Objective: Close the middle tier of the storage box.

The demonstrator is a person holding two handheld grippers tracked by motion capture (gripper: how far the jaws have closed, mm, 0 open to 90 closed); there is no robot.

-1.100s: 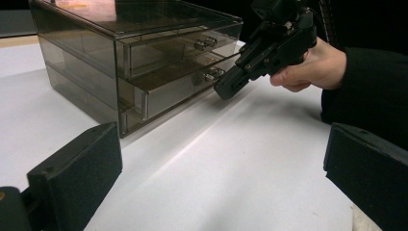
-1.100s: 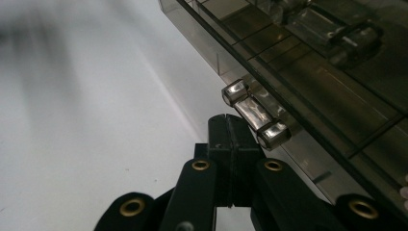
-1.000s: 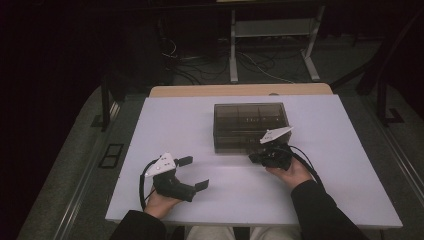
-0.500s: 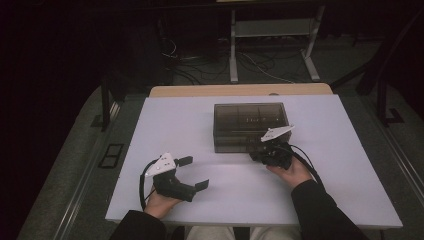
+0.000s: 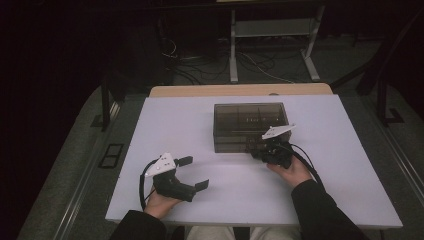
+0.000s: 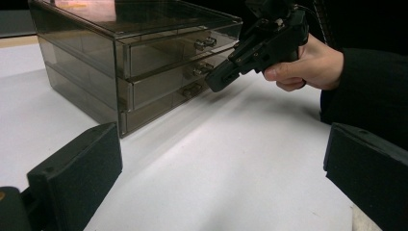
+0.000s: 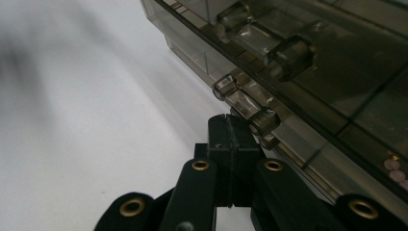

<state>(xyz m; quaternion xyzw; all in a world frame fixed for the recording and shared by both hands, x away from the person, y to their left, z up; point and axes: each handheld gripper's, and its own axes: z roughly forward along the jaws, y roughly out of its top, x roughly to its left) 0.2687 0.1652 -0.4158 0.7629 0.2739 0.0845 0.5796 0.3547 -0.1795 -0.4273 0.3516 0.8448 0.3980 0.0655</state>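
pressing together with nothing between them, the jaws of the right gripper (image 7: 230, 130) are seen closed, their tips just beside the clear handle (image 7: 246, 107) of a lower drawer. that drawer belongs to the smoked plastic drawer box (image 5: 250, 126), which stands towards the far middle of the white desk (image 5: 175, 120), its drawers all shut as far as can be told. the step in hand is judged to be the approach to the handle; next, the jaws would need to be parted and closed around it, or hooked behind it, before a pull. the left gripper (image 5: 191, 173) is held apart near the front edge, jaws spread wide and empty. nothing lies between. small pale things (image 7: 397, 169) are glimpsed inside a drawer.
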